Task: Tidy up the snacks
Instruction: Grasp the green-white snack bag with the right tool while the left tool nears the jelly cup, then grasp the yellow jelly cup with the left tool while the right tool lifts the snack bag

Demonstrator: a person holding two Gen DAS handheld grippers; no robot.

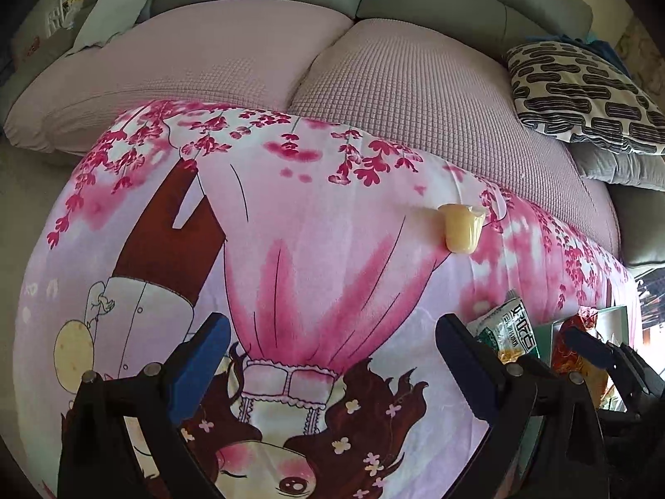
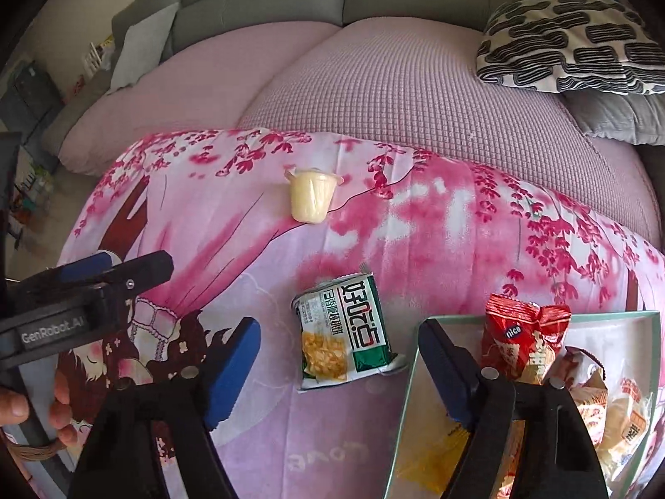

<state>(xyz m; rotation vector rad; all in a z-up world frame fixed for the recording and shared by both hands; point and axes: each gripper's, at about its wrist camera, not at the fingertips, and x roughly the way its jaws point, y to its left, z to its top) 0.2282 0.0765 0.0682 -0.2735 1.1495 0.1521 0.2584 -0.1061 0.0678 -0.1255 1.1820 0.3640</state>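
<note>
Both pairs of fingers stand apart and hold nothing: left gripper [image 1: 332,357] at 9 o'clock, right gripper [image 2: 338,357] over the green packet [image 2: 347,332]. Jelly cup [image 2: 311,199] lies at 12 o'clock on the soft pink cloth [image 2: 415,249], so it may roll when touched. Red bag [image 2: 523,341] leans, perhaps loosely, on the box rim [image 2: 615,312] at 3 o'clock and may fall out. Open room remains left.

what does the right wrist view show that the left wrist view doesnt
Only the right wrist view shows the inside of the box, with the red packet and other snacks in it, and the whole green packet. Only the left wrist view shows the white paper on the sofa back. Both show the jelly cup lying on the pink blanket, the patterned pillow, and both grippers open.
</note>
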